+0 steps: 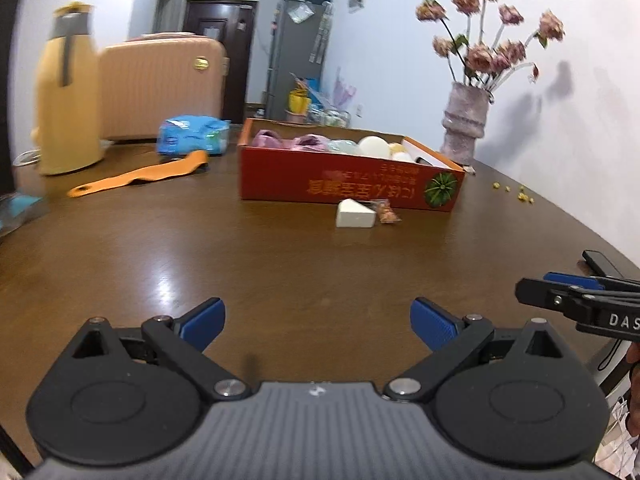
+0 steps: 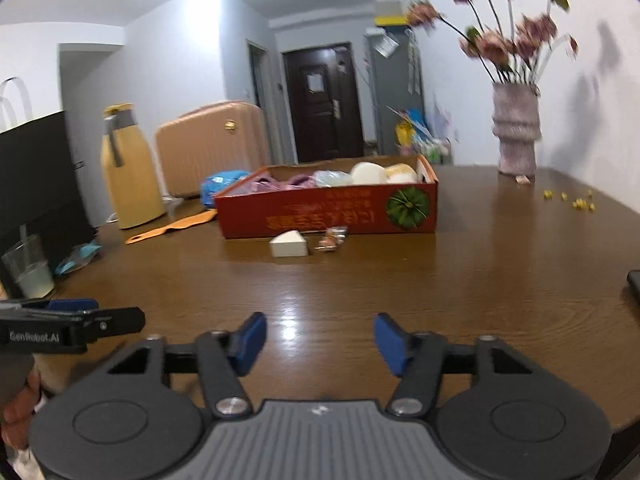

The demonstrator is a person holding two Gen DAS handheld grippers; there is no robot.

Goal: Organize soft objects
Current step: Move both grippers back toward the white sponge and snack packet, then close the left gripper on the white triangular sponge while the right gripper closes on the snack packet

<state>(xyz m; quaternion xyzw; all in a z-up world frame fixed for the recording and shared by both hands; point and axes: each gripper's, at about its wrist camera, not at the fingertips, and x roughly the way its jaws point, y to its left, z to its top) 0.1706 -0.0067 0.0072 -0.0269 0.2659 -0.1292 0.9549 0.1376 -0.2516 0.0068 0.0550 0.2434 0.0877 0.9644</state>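
A red cardboard box (image 1: 344,186) (image 2: 320,216) stands on the brown table and holds pink, pale green and white soft items (image 1: 374,146) (image 2: 368,173). In front of it lie a white wedge-shaped sponge (image 1: 355,213) (image 2: 289,244) and a small snack wrapper (image 1: 386,211) (image 2: 331,239). My left gripper (image 1: 318,322) hovers low over the near table, open, with nothing between its blue pads. My right gripper (image 2: 320,338) is also open and empty, its jaws narrower. Each gripper shows at the edge of the other's view, the right gripper (image 1: 532,292) and the left gripper (image 2: 120,322).
A yellow thermos jug (image 1: 66,92) (image 2: 128,168), a blue packet (image 1: 192,136), an orange strap (image 1: 140,176) (image 2: 172,228) and a plastic cup (image 2: 30,270) sit at the left. A vase of flowers (image 1: 466,124) (image 2: 516,132) stands back right. A dark phone (image 1: 600,264) (image 2: 634,280) lies at the right edge.
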